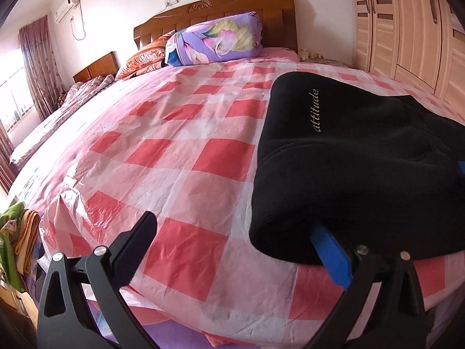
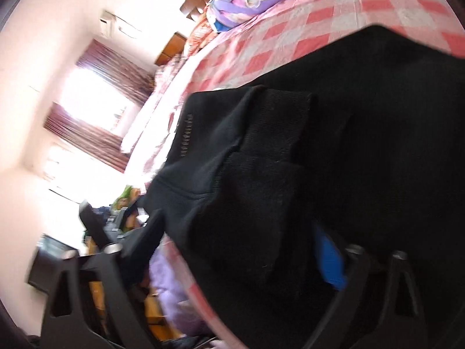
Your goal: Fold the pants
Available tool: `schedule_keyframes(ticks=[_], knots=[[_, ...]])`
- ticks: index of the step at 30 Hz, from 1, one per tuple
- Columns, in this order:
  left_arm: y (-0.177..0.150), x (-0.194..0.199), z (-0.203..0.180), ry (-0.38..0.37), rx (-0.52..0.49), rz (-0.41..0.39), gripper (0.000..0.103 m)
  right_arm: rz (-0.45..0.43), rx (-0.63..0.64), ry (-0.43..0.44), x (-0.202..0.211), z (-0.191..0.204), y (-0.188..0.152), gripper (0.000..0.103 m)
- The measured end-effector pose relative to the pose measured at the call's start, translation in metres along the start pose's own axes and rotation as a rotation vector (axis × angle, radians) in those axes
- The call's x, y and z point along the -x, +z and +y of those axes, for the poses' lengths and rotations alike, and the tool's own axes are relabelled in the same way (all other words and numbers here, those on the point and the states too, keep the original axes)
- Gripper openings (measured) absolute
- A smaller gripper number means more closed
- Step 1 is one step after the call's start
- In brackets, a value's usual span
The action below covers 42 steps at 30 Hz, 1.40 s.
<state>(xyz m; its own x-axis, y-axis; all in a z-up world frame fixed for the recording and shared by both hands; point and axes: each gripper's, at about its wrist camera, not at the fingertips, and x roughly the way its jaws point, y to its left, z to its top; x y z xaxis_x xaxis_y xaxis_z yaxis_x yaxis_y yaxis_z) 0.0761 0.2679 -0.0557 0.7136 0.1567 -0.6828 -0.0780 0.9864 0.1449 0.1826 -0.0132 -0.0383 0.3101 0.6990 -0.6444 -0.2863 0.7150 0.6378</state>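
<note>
Black pants (image 1: pixel 348 157) with the word "attitude" lie folded in a bundle on the right of the bed, near its front edge. My left gripper (image 1: pixel 232 232) is open wide: its left finger (image 1: pixel 136 241) is over the checked cover, its blue-padded right finger (image 1: pixel 331 256) is tucked under the bundle's near edge. In the blurred, tilted right wrist view the pants (image 2: pixel 290 174) fill the middle. My right gripper (image 2: pixel 241 241) is open, the cloth draped over its blue-padded right finger (image 2: pixel 331 258), its left finger (image 2: pixel 145 241) beside the cloth.
The bed carries a red and white checked plastic cover (image 1: pixel 180 157). A purple floral quilt roll (image 1: pixel 215 40) and orange pillows (image 1: pixel 145 58) lie by the wooden headboard (image 1: pixel 221 8). A wardrobe (image 1: pixel 407 29) stands right. Clothes (image 1: pixel 14 232) pile left of the bed.
</note>
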Motion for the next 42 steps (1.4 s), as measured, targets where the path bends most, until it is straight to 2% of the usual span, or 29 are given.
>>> schedule_keyframes(ticks=[1,3,4,8,11,15,17,22,24,26,28,31,33,35,37,39,41,42], knots=[[0.001,-0.002,0.0,0.001,-0.003,0.004,0.102,-0.022,0.02,-0.074,-0.001,0.001,-0.002,0.03],[0.003,-0.003,-0.002,0.004,-0.005,0.004,0.102,-0.061,-0.005,-0.033,0.004,-0.01,-0.005,0.017],[0.004,-0.003,-0.003,0.008,-0.01,0.0,0.102,-0.095,0.01,-0.016,0.013,-0.009,-0.008,0.014],[0.006,-0.002,-0.002,0.014,-0.009,-0.004,0.102,-0.202,0.121,-0.043,0.044,0.021,-0.016,0.011],[0.008,0.005,-0.005,0.031,-0.018,-0.019,0.102,-0.276,0.133,-0.07,0.068,0.022,-0.021,0.011],[0.008,0.017,-0.014,0.021,-0.06,-0.035,0.102,-0.236,0.048,-0.116,0.069,-0.023,-0.031,0.011],[0.007,0.018,-0.02,0.023,-0.094,-0.025,0.102,-0.191,0.017,-0.142,0.052,-0.044,-0.041,0.011],[0.002,0.021,-0.033,0.05,-0.234,0.027,0.102,-0.16,0.008,-0.139,0.049,-0.058,-0.048,0.011],[0.006,0.035,-0.03,-0.006,-0.253,0.029,0.102,-0.164,0.026,-0.161,0.047,-0.055,-0.051,0.011],[0.025,0.068,-0.016,-0.131,-0.181,-0.045,0.102,-0.188,0.023,-0.169,0.052,-0.052,-0.054,0.01],[0.051,0.094,-0.008,-0.18,-0.103,-0.124,0.102,-0.207,0.03,-0.176,0.059,-0.047,-0.058,0.01],[0.094,0.106,-0.022,-0.215,-0.066,-0.182,0.102,-0.195,0.028,-0.194,0.058,-0.048,-0.06,0.009],[0.124,0.087,-0.046,-0.224,-0.06,-0.143,0.102,-0.198,-0.007,-0.164,0.054,-0.054,-0.058,0.009],[0.151,0.052,-0.076,-0.254,-0.071,-0.067,0.102,-0.189,0.009,-0.186,0.055,-0.055,-0.053,0.009],[0.167,0.005,-0.105,-0.204,-0.099,0.027,0.102,-0.188,0.012,-0.195,0.058,-0.051,-0.056,0.009],[0.17,-0.036,-0.121,-0.179,-0.092,0.087,0.102,-0.193,0.011,-0.188,0.057,-0.052,-0.056,0.008],[0.159,-0.075,-0.137,-0.214,-0.092,0.156,0.102,-0.194,-0.004,-0.175,0.057,-0.055,-0.056,0.007],[0.147,-0.095,-0.153,-0.173,-0.134,0.192,0.102,-0.193,-0.011,-0.163,0.059,-0.057,-0.058,0.01]])
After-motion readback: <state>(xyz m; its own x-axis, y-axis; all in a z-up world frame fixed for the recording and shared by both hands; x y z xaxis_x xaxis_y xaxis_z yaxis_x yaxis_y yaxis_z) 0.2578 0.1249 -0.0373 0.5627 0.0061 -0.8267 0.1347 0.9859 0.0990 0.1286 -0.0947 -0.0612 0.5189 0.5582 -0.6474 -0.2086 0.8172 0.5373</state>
